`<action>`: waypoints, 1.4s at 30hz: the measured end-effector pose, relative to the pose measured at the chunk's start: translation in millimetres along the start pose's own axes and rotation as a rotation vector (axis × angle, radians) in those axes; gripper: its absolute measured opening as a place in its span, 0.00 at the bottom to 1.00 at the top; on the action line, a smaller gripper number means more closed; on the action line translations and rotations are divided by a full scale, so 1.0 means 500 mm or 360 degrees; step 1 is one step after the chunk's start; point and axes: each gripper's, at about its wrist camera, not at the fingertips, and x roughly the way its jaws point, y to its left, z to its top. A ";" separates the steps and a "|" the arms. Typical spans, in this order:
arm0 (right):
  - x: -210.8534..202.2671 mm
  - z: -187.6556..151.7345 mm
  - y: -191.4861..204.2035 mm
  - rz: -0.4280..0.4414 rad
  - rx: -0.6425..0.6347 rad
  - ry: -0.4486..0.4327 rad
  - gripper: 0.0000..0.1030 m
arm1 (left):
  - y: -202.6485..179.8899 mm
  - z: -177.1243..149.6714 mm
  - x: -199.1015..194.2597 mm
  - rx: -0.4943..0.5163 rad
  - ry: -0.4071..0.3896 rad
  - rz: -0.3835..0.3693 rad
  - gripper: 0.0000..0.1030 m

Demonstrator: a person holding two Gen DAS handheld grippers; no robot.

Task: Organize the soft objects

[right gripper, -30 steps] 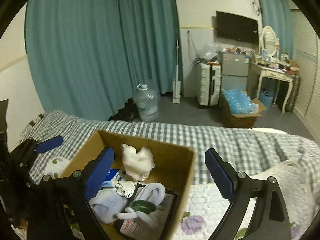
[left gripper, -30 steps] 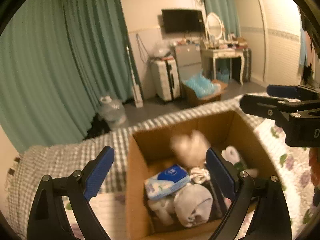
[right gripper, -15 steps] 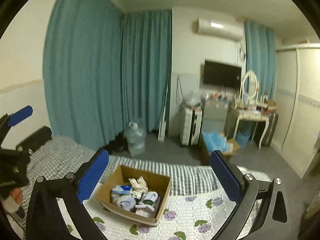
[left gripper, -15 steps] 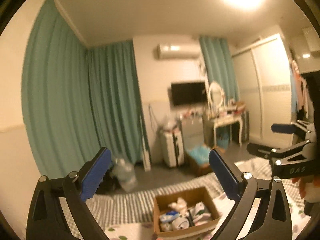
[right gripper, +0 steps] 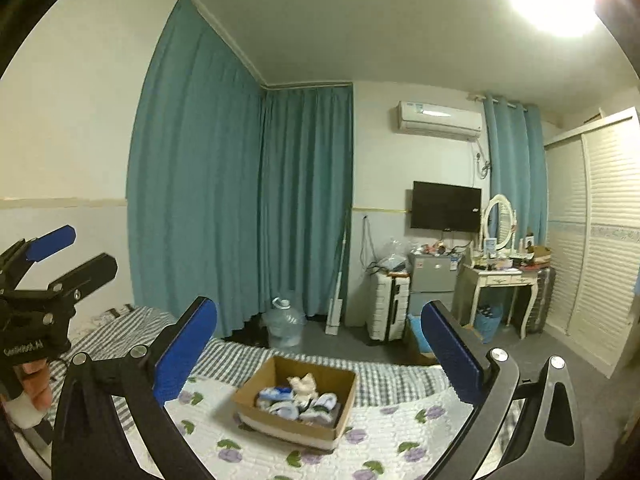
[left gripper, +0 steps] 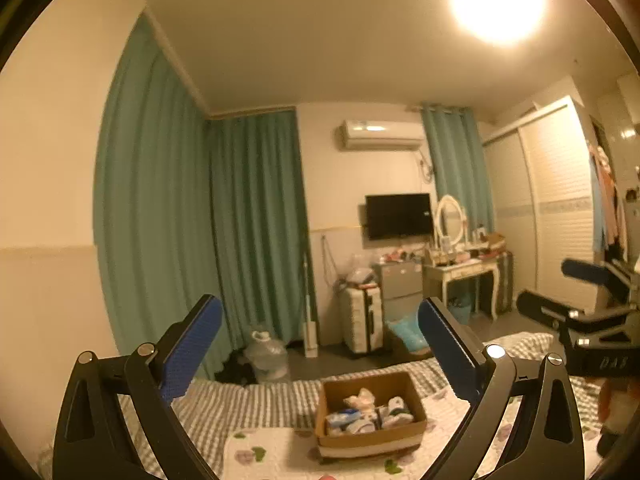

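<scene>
A brown cardboard box (left gripper: 370,436) sits on the bed, far below both grippers; it also shows in the right wrist view (right gripper: 294,424). It holds several soft things: a cream plush (left gripper: 360,398), rolled socks and a blue-white tissue pack (left gripper: 340,416). My left gripper (left gripper: 320,350) is open and empty, high above the bed. My right gripper (right gripper: 320,352) is open and empty too, raised level with it. Each gripper appears at the edge of the other's view, the right one (left gripper: 580,292) and the left one (right gripper: 60,256).
The bed has a floral quilt (right gripper: 384,440) and a checked sheet (left gripper: 256,404). Beyond it stand teal curtains (right gripper: 240,208), a water jug (right gripper: 286,322), a white suitcase (right gripper: 388,306), a dressing table (right gripper: 500,276) and a wardrobe (right gripper: 600,240).
Both grippers have risen far up and back from the box, which now looks small below. The plush that was falling a second ago now lies in the box.
</scene>
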 end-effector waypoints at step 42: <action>0.245 -0.412 0.023 -0.0137 0.0104 0.0389 1.00 | 0.018 -0.416 0.177 -0.0077 0.0547 0.0018 0.98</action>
